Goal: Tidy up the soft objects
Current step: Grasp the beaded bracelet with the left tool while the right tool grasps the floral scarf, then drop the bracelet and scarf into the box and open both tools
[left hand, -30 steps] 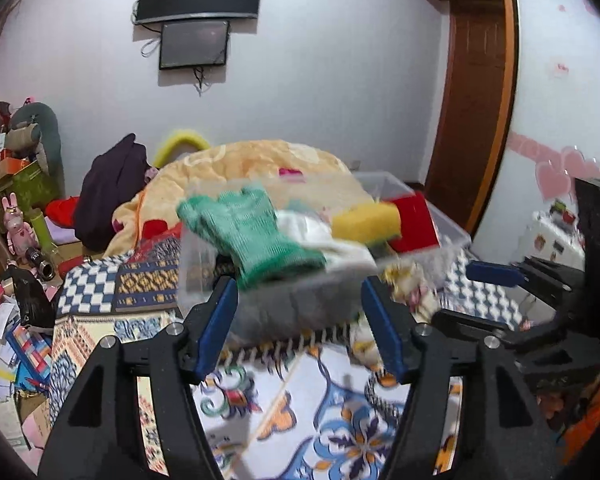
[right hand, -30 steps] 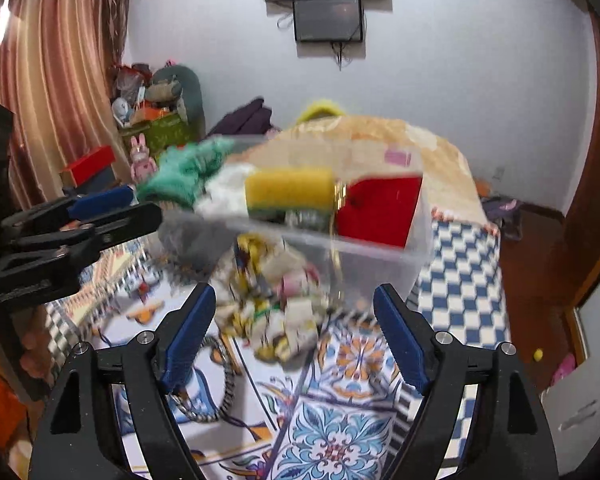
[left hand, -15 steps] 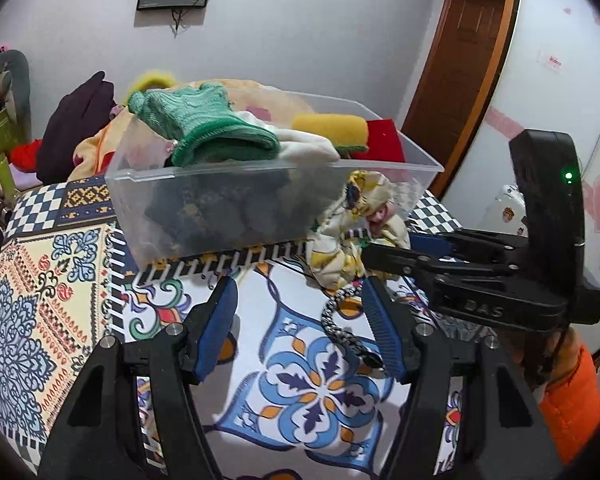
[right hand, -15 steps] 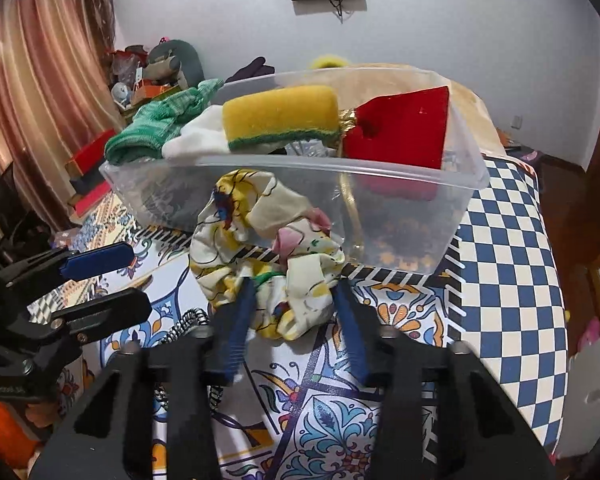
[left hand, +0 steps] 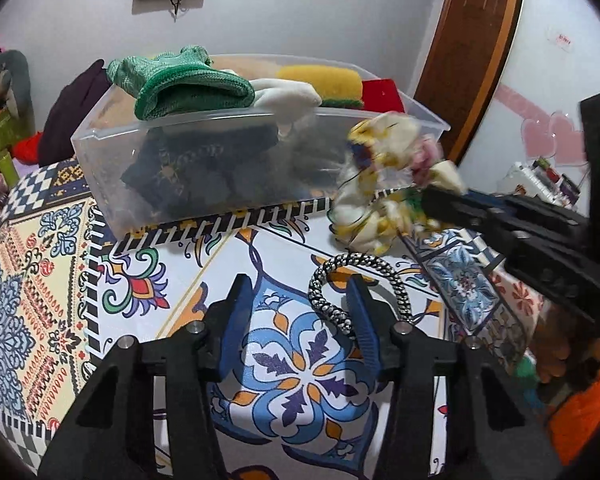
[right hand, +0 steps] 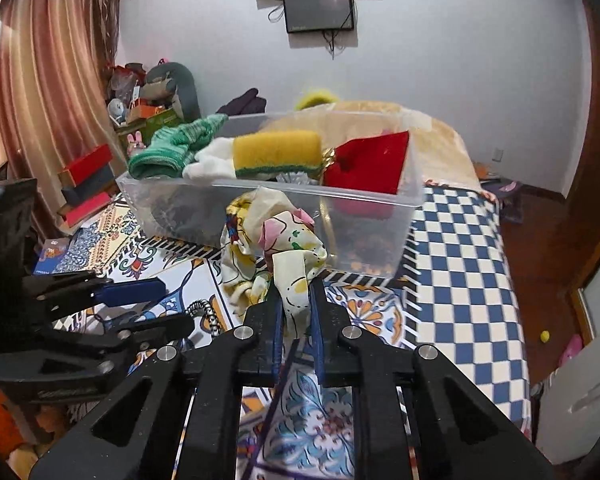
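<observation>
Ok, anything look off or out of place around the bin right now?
Yes. The green knit glove is draped over the clear bin's front rim instead of lying inside. A black-and-white cord loop lies loose on the patterned cloth beside the open left gripper. The right gripper pinches the floral fabric.

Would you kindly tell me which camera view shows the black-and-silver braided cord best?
The left wrist view: the black-and-silver braided cord arches across the patterned tablecloth just beyond the open left gripper. The right wrist view shows only a short coiled bit, partly behind the left gripper.
</observation>
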The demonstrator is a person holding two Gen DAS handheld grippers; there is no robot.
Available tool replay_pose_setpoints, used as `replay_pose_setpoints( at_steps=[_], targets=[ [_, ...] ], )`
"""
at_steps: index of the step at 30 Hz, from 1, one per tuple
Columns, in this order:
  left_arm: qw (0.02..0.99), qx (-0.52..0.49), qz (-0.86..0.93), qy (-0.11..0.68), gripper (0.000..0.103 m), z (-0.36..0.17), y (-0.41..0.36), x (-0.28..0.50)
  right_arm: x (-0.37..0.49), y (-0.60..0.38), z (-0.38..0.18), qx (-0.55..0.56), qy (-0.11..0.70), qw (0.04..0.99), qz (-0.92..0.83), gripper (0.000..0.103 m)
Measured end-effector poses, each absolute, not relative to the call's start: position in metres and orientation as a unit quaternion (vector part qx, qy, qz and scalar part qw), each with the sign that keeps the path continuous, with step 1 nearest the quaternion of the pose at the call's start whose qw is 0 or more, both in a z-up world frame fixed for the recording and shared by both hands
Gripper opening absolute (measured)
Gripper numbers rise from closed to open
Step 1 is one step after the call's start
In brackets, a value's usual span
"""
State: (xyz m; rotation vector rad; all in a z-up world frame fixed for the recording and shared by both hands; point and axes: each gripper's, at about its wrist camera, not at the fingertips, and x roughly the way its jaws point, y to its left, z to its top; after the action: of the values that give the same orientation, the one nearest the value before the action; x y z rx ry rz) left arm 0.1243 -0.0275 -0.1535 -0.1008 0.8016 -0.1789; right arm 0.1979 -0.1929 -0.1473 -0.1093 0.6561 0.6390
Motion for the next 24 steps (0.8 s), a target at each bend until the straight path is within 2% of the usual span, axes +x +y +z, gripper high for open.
replay_pose_setpoints(
  at_steps=[2,11,15,17,24],
  targets=[
    [0.917,-0.037,-0.081,0.39,0.038,-0.155,-0.032,0.125,0.195,-0.198,-0.144,-0.05,0.31,0.899,0.307,0.011],
    [0.909,-0.001,-0.086,0.408,0.037,-0.155,-0.052,0.152,0.186,-0.216,-0.133,-0.026,0.286,0.907,0.309,0.011],
    [0.909,0.022,-0.077,0.408,0.015,-0.157,-0.054,0.162,0.184,-0.223,-0.129,-0.017,0.278,0.909,0.309,0.011],
    [0.909,0.015,-0.079,0.409,0.007,-0.157,-0.053,0.166,0.182,-0.224,-0.126,-0.014,0.274,0.91,0.31,0.011],
    [0.914,-0.018,-0.079,0.399,0.006,-0.148,-0.036,0.159,0.179,-0.225,-0.114,-0.014,0.258,0.915,0.309,0.011]
  ],
)
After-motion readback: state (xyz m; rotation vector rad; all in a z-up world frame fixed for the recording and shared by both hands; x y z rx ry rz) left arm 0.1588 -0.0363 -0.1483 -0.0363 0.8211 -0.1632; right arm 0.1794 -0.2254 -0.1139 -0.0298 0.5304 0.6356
